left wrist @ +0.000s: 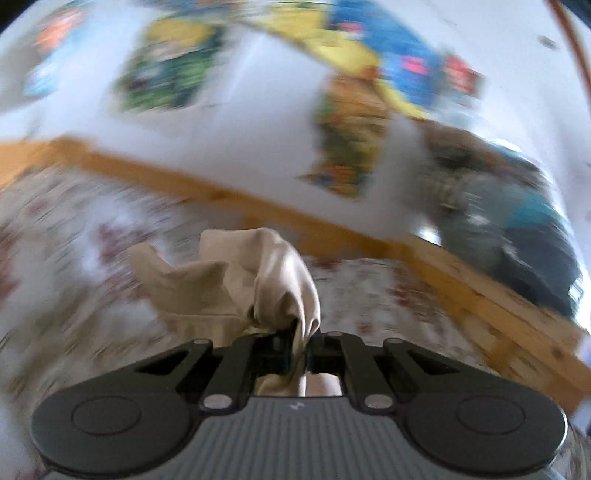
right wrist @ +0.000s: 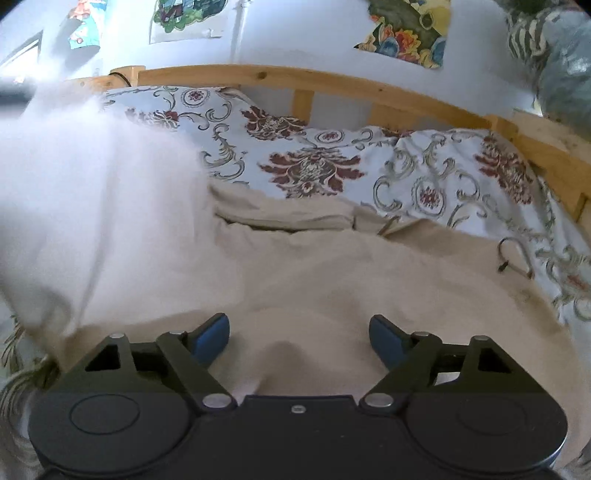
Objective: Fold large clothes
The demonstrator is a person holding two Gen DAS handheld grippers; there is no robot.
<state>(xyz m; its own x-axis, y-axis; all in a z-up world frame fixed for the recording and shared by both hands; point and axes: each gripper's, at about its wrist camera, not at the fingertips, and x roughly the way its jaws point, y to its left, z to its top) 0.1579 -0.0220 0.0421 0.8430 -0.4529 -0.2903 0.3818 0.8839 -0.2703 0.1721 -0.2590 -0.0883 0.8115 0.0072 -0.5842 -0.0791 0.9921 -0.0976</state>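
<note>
Left wrist: left gripper [left wrist: 303, 341] jaws clamped on beige garment [left wrist: 258, 284], right gripper [right wrist: 299, 338] jaws open; pull toward 12 o'clock, keep fabric taut.

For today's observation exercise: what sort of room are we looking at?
Probably a bedroom: a wooden bed frame, a floral patterned duvet with a beige garment on it, and colourful pictures on the wall.

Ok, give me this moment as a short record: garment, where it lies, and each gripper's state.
garment: beige garment, spread out, one part lifted
surface: bed with floral bedspread, wooden bed frame behind
left gripper: shut on a bunched fold of the beige garment, raised off the bed
right gripper: open, over the beige garment, nothing gripped
wall: colourful pictures
</note>
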